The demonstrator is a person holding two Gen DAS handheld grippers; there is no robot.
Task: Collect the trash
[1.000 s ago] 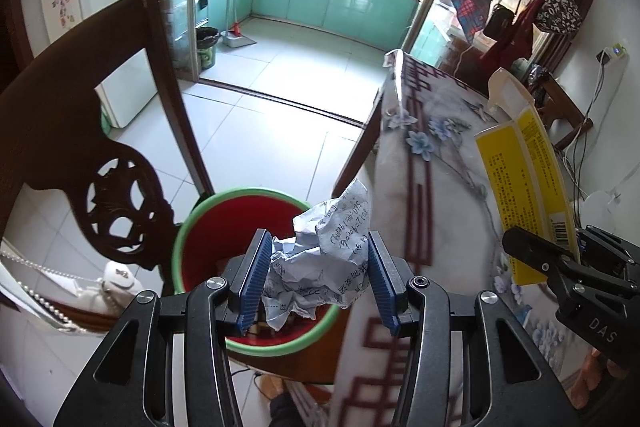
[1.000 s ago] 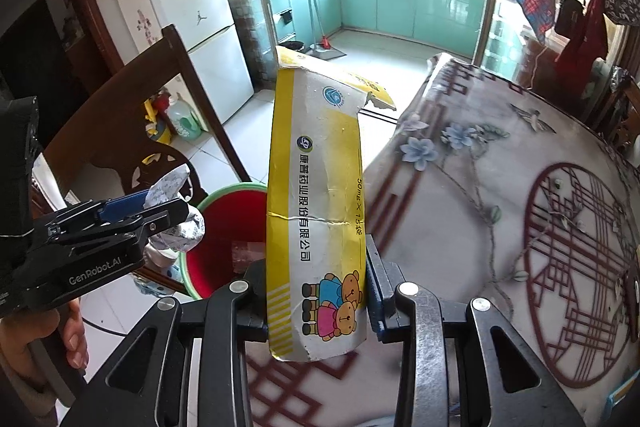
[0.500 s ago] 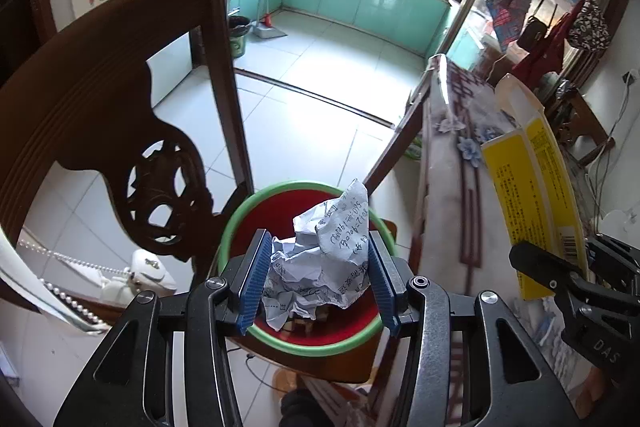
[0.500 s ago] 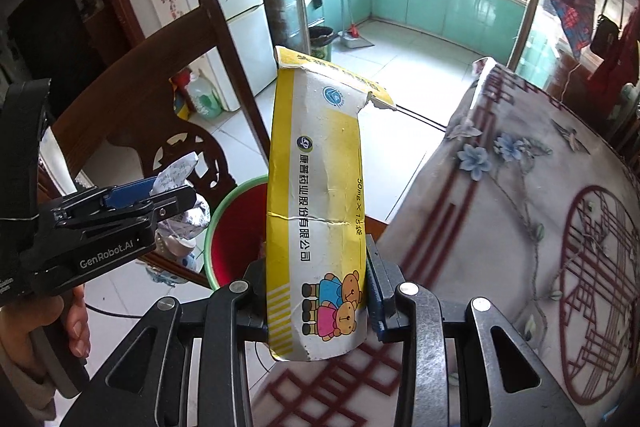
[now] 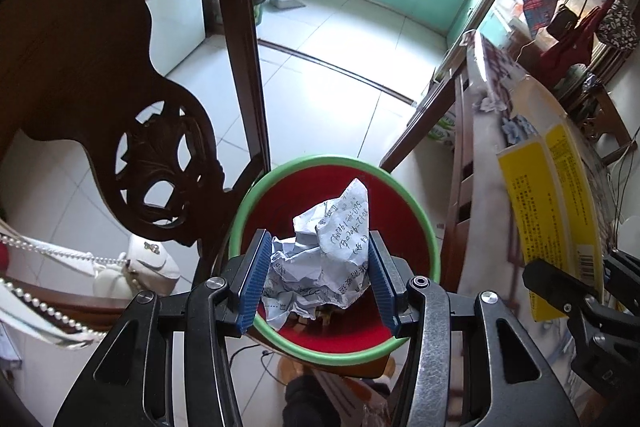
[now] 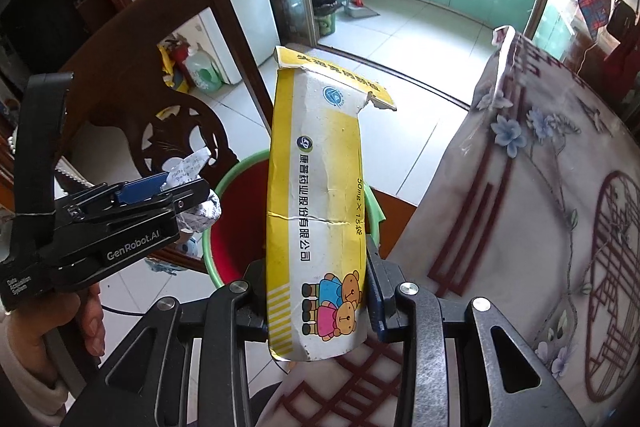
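Observation:
My left gripper (image 5: 318,277) is shut on a crumpled sheet of written paper (image 5: 324,263) and holds it right above a red bin with a green rim (image 5: 280,337). My right gripper (image 6: 316,291) is shut on a flattened yellow and white medicine box (image 6: 316,195), held upright beside the bin (image 6: 236,223). The box also shows in the left wrist view (image 5: 548,219) at the right. The left gripper with the paper shows in the right wrist view (image 6: 160,195), over the bin's left rim.
A dark carved wooden chair (image 5: 120,79) stands close on the left of the bin. The table with a flowered cloth (image 6: 540,207) is on the right. A white bag with a bead strap (image 5: 132,267) lies on the chair seat. Tiled floor and a kitchen lie beyond.
Both grippers have moved left from the table toward the chair. The crumpled paper now hangs centred over the bin's opening. Both grips are unchanged.

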